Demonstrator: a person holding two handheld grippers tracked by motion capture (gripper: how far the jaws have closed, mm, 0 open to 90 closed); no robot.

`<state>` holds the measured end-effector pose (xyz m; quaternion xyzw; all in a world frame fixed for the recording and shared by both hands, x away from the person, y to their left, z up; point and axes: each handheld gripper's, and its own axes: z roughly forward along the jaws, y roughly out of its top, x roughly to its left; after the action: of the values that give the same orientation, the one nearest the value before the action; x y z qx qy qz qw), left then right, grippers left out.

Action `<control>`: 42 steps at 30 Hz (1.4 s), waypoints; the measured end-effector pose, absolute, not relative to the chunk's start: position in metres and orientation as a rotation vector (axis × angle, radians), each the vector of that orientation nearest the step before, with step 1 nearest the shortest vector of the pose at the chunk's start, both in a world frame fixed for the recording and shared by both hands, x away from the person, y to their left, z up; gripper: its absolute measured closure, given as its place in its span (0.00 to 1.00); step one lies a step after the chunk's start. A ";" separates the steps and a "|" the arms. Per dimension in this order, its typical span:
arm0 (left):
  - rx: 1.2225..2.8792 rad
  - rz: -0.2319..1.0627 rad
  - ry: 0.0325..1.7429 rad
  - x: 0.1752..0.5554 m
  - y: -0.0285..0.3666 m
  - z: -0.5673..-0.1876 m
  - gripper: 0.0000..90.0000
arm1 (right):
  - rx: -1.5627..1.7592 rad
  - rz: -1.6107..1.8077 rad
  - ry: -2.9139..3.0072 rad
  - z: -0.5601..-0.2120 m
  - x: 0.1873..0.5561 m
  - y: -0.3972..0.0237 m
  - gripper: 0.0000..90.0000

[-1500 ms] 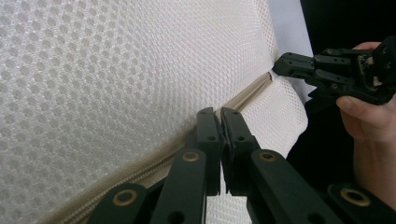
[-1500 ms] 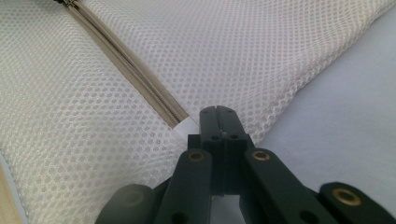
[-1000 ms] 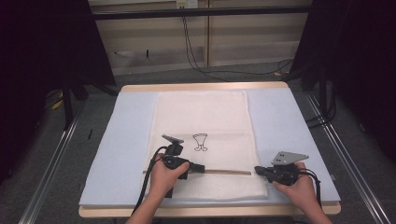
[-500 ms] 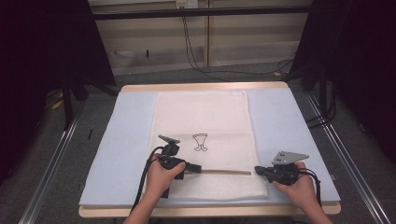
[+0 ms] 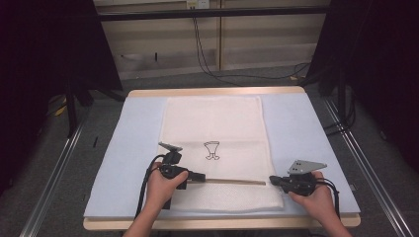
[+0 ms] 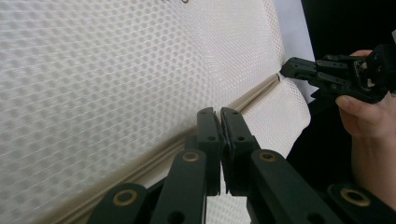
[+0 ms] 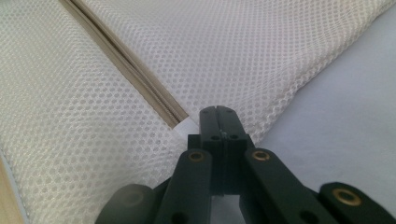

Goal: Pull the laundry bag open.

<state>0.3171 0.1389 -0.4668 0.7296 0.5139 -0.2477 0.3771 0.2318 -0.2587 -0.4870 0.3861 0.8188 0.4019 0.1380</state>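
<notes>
A cream mesh laundry bag (image 5: 215,148) lies flat in the middle of the table (image 5: 296,128), on a pale blue mat, its long side running from twelve to six o'clock and a small black goblet-shaped print (image 5: 212,150) near its centre. Across the bag's near end a tan zipper (image 5: 232,181) runs from nine to three o'clock. The left gripper (image 5: 200,176) sits at the zipper's nine o'clock end, at about seven o'clock from the print, pointing toward three o'clock along the zipper line; in the left gripper view its jaws stand together right over the zipper (image 6: 154,156), and whether they pinch the pull cannot be told. The right gripper (image 5: 273,181) rests at the zipper's three o'clock end, at the bag's edge, at about four o'clock from the print and pointing toward nine o'clock. In the right gripper view its jaws are pressed together just beside the white end of the zipper tape (image 7: 186,125), with mesh under them; whether any cloth is caught between them cannot be told.
</notes>
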 end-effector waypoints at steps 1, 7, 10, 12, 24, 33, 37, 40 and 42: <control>1.871 -0.629 1.306 0.318 0.142 -0.467 0.97 | 1.118 1.163 2.368 -0.487 0.232 -0.259 1.00; 1.847 -0.625 1.338 0.318 0.156 -0.467 0.97 | 1.119 1.164 2.367 -0.487 0.232 -0.259 1.00; 1.845 -0.618 1.344 0.317 0.162 -0.467 0.97 | 1.119 1.164 2.367 -0.487 0.232 -0.259 1.00; 1.848 -0.604 1.347 0.318 0.166 -0.467 0.97 | 1.119 1.164 2.367 -0.487 0.232 -0.259 1.00; 1.807 -0.592 1.361 0.316 0.195 -0.464 0.97 | 1.112 1.162 2.370 -0.487 0.232 -0.259 1.00; 1.776 -0.571 1.402 0.314 0.214 -0.463 0.97 | 1.110 1.162 2.369 -0.487 0.232 -0.259 1.00; 1.771 -0.567 1.411 0.313 0.222 -0.463 0.97 | 1.110 1.162 2.369 -0.487 0.232 -0.259 1.00; 1.764 -0.563 1.408 0.314 0.229 -0.464 0.97 | 1.111 1.162 2.368 -0.487 0.232 -0.259 1.00; 1.751 -0.561 1.409 0.313 0.233 -0.463 0.97 | 1.116 1.161 2.367 -0.487 0.232 -0.259 1.00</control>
<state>0.3130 0.2329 -0.4631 0.6924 0.5572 -0.2218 0.4010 0.2316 -0.2586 -0.4870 0.3860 0.8188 0.4016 0.1390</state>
